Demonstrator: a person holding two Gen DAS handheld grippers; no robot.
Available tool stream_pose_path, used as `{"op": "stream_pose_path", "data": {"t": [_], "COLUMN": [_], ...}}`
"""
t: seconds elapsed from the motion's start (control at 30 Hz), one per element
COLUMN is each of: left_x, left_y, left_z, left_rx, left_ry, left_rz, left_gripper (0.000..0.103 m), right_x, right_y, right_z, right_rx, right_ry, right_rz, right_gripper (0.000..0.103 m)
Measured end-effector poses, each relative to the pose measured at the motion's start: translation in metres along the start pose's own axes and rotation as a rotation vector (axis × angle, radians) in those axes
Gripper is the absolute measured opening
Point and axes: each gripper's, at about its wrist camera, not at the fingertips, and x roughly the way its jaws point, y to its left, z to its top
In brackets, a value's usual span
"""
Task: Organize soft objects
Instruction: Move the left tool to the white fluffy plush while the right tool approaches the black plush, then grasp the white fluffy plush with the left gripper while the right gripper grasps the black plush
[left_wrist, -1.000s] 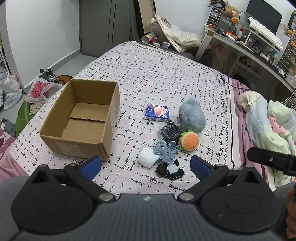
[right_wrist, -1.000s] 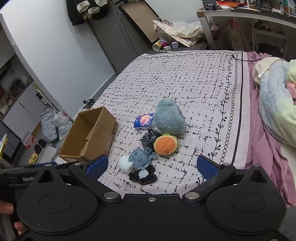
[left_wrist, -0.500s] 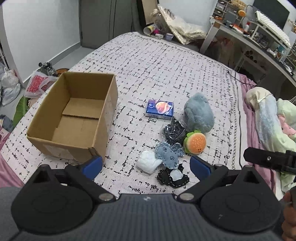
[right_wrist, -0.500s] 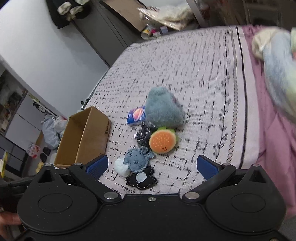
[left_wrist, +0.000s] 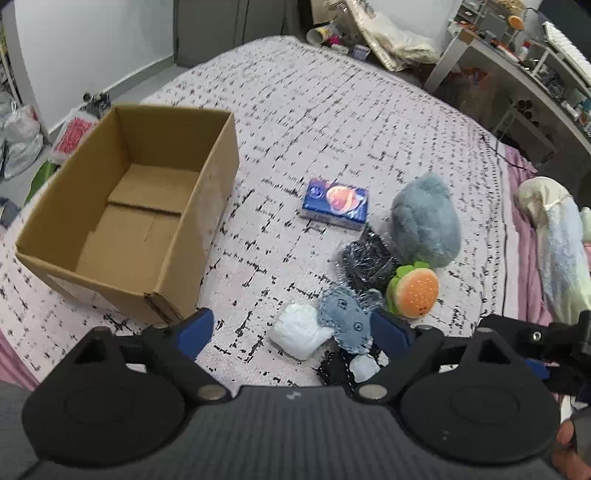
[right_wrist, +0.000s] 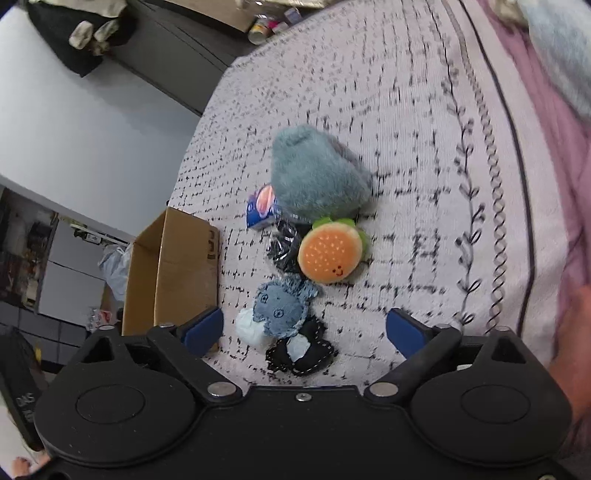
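Fuzzy grey-blue plush (left_wrist: 424, 221), round burger plush (left_wrist: 415, 291)

Bedroom with a patterned bedspread

A bed (left_wrist: 332, 122) fills the room; white wall (left_wrist: 92, 48) and dark wardrobe (left_wrist: 229, 26) stand beyond, cluttered desk (left_wrist: 517, 62) far right.

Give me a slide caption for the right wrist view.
Open right gripper above a denim plush, burger plush and grey plush on a bedspread.

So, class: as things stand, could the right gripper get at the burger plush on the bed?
Probably yes. The right gripper is open and nothing lies on top of the burger plush, though the denim plush and black plush lie nearer, so it would have to reach over them.
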Motion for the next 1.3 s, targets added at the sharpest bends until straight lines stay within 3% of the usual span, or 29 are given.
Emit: {"op": "stream_pose_path", "data": {"t": [0.17, 0.33, 0.4, 0.77, 1.13, 1.2, 1.23, 1.27, 1.3], "left_x": [0.020, 0.033, 0.039, 0.065, 0.084, 0.084, 0.083, 0.082, 0.081], "left_y": [0.008, 0.012, 0.013, 0.013, 0.024, 0.026, 0.027, 0.028, 0.028], "left_z": [-0.001, -0.004, -0.004, -0.002, 0.001, 0.000, 0.000, 0.000, 0.000], "left_rx": [-0.063, -0.083, -0.090, -0.112, -0.236, -0.256, -0.263, -0.267, -0.269], "left_ry": [0.033, 0.035, 0.044, 0.092, 0.098, 0.096, 0.091, 0.084, 0.080], "left_rz": [-0.004, 0.006, 0.007, -0.013, -0.129, -0.143, -0.153, -0.166, -0.174], "left_gripper": [0.068, 0.052, 0.052, 0.052, 0.054, 0.050, 0.043, 0.039, 0.037], "right_x": [0.021, 0.041, 0.048, 0.068, 0.088, 0.093, 0.094, 0.096, 0.097], "right_y": [-0.003, -0.002, -0.002, 0.003, 0.015, 0.017, 0.017, 0.018, 0.017], "right_z": [-0.003, -0.008, -0.010, -0.014, -0.016, -0.016, -0.017, -0.017, -0.017], "right_rx": [0.045, 0.042, 0.045, 0.039, -0.008, -0.026, -0.032, -0.034, -0.031], "right_ry": [0.048, 0.088, 0.113, 0.153, 0.171, 0.172, 0.171, 0.172, 0.178], "right_rz": [-0.007, -0.044, -0.052, -0.088, -0.090, -0.102, -0.108, -0.112, -0.110], "right_gripper": [0.075, 0.068, 0.064, 0.064, 0.062, 0.050, 0.044, 0.030, 0.029]}}
